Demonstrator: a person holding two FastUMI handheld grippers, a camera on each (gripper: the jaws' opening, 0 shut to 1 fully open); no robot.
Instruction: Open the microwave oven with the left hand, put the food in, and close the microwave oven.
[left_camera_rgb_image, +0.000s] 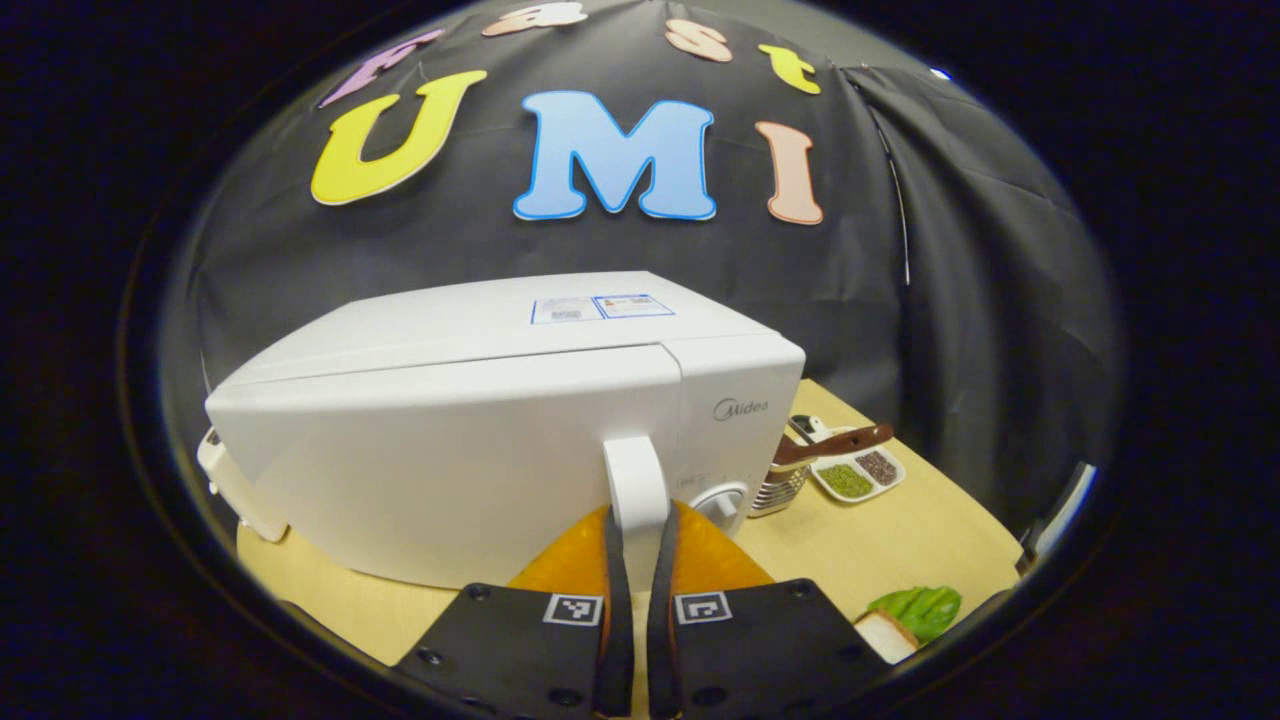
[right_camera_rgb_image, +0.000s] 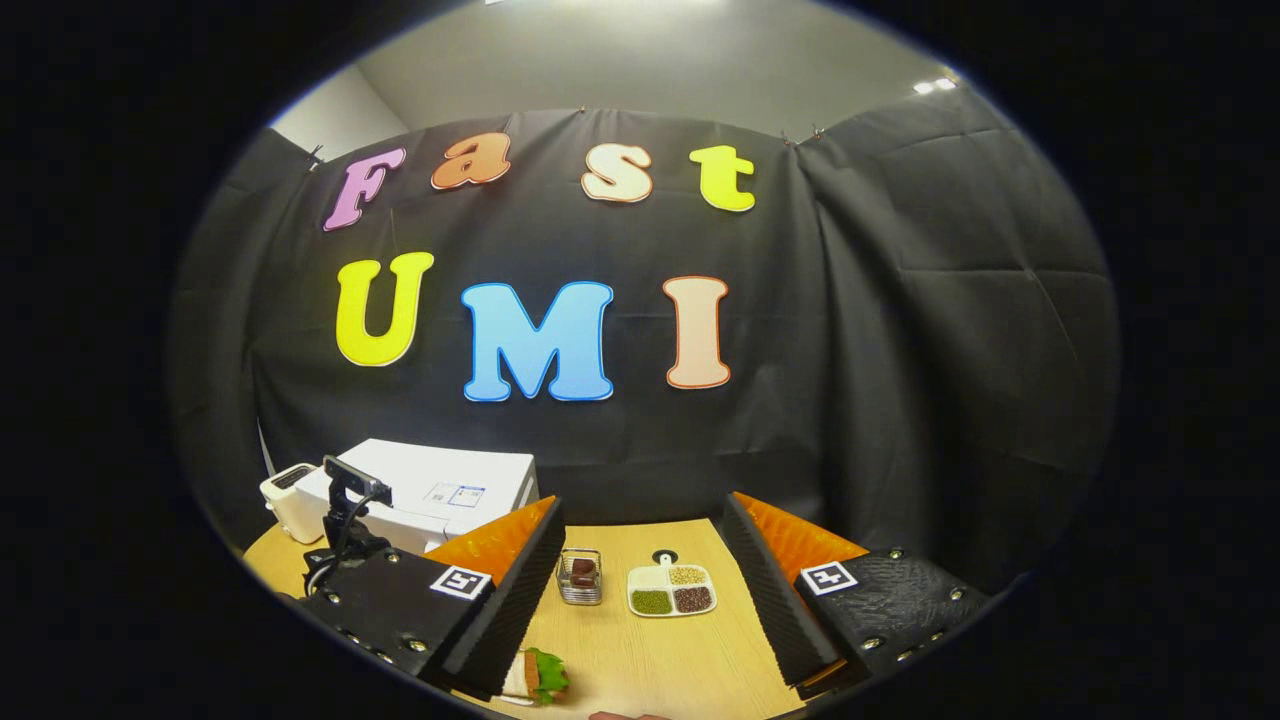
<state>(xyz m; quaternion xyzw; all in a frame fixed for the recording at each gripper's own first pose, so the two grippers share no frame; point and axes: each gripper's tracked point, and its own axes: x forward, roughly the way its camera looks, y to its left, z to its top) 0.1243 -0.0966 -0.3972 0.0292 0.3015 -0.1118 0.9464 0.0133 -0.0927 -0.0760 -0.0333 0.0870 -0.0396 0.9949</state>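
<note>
White plastic handle, vertical bar on the microwave door: the left tool has both fingers pressed on its lower end, nearly closed. Likely rigid and smooth; a hold low on the bar looks apt to slip, so a firm pinch and a pull along the door's swing seem wise. Door is shut.

Microwave: white casing, probably heavy enough to stay put on the wooden worktop. Brand "Midea" readable at the door's upper right; a dial sits just below. A paper label lies on top, its print too small to read.

Food: sandwich with a green leaf, at 6 o'clock in the right gripper view, between the spread fingers of the right tool, which holds nothing. Judged soft and crushable; grip the bread sides lightly.

Farther, at 12 o'clock from the sandwich: wire basket and divided dish of seeds.

Toaster stands beside the microwave, at 9 o'clock.
</note>
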